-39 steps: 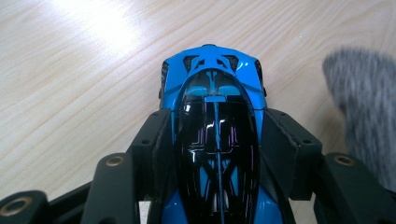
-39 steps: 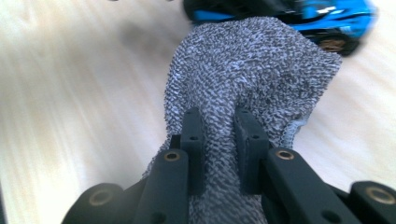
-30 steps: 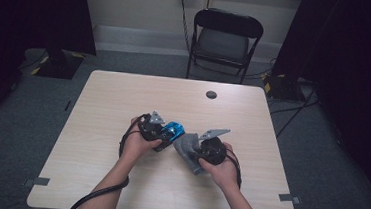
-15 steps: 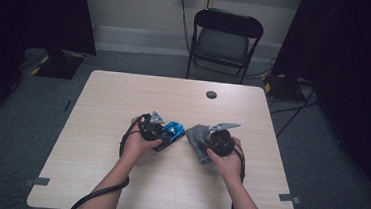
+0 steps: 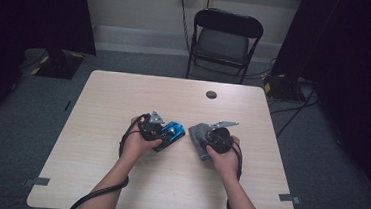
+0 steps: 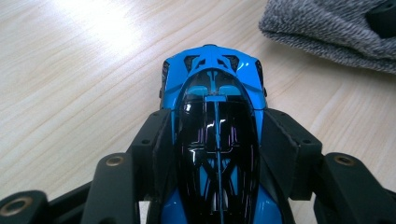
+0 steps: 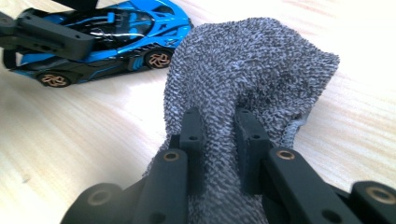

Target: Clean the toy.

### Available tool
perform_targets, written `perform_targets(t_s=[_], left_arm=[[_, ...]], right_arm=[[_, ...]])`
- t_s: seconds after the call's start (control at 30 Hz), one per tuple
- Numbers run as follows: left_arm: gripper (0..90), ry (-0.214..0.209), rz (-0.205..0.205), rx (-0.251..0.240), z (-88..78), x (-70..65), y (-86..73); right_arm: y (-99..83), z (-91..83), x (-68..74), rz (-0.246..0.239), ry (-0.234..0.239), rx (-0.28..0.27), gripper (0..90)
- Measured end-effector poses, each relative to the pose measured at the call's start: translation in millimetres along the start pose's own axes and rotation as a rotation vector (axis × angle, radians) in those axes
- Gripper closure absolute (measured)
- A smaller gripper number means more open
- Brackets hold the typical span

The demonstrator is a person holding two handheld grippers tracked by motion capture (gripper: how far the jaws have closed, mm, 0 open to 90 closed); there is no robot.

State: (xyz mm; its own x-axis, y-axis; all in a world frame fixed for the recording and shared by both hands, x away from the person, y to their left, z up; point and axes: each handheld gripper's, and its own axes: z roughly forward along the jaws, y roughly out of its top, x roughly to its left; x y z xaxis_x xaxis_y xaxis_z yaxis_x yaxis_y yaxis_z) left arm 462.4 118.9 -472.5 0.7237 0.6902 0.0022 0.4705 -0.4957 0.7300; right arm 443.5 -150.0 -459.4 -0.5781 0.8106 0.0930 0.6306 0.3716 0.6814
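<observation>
Pale wooden table: my left gripper clamps the toy car lengthwise; my right gripper pinches the grey cloth, probably just right of the car's nose.

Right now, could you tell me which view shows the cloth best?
The right gripper view: the cloth is close, bunched between the jaws. The left gripper view catches one corner; the high view shows a small grey patch.

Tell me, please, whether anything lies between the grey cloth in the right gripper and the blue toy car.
Nothing visible: only bare table separates the grey cloth, pinched by the right gripper, from the blue toy car.
</observation>
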Motion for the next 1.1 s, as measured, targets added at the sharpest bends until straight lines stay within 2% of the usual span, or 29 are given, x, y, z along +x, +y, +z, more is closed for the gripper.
perform_targets(t_s=[0.37, 0.5, 0.57, 0.63, 0.73, 1.1], left_arm=[[44.6, -0.002, -0.003, -0.008, 0.1, 0.1, -0.8], [44.6, -0.003, -0.003, -0.005, -0.2, 0.1, -0.7], [44.6, 0.004, 0.006, -0.006, -0.5, 0.6, -0.8], [44.6, -0.001, -0.003, -0.006, -0.3, -0.1, -0.9], [44.6, 0.007, 0.006, -0.004, -0.7, 0.5, -0.7], [44.5, 0.002, -0.004, -0.003, -0.6, -0.6, -0.8]], right_arm=[[0.7, 18.0, 1.0, 0.026, -0.028, 0.013, 75.6], [2.3, 23.0, 8.1, -0.015, -0.034, 0.036, 75.6], [2.9, 24.0, 11.1, -0.023, -0.025, 0.038, 75.6], [3.0, 24.4, 13.7, -0.035, -0.022, 0.042, 75.5], [2.0, 24.8, 16.2, -0.036, -0.007, 0.040, 75.4], [-1.1, 24.5, 25.8, -0.034, 0.027, 0.037, 75.4]])
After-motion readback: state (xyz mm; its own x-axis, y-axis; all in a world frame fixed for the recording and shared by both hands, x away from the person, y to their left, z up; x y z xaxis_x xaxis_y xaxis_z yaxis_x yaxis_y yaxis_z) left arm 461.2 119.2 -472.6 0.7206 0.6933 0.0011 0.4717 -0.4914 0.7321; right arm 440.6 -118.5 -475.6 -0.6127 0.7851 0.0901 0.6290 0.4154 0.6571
